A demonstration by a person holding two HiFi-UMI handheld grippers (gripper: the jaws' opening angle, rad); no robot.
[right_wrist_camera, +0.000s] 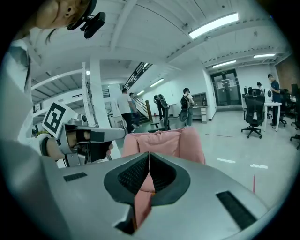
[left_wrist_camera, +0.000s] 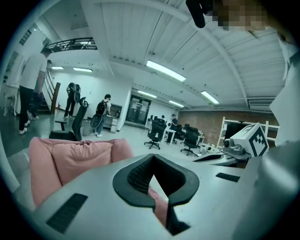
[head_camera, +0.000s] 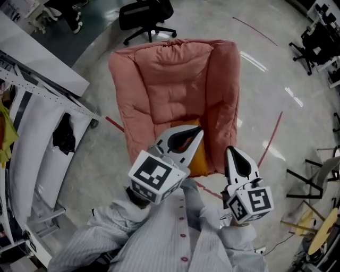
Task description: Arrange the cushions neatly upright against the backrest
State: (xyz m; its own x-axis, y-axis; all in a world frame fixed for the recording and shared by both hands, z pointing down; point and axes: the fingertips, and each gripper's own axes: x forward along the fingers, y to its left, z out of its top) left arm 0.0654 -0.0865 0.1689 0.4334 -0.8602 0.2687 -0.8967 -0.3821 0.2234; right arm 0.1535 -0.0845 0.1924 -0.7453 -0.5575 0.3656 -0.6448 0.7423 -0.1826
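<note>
Orange cushion (head_camera: 202,162) lies just below the closed left claw (head_camera: 200,130), right claw (head_camera: 229,150) closed alongside.

An orange cushion (head_camera: 200,157) lies partly hidden on the seat of the pink padded armchair (head_camera: 175,79).

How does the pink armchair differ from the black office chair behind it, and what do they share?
The pink armchair is quilted padding all over; the black office chair stands on a star-shaped base. The armchair fills the head view's middle; the office chair is cut off by its top edge. Both stand on the grey floor, nobody seated.
</note>
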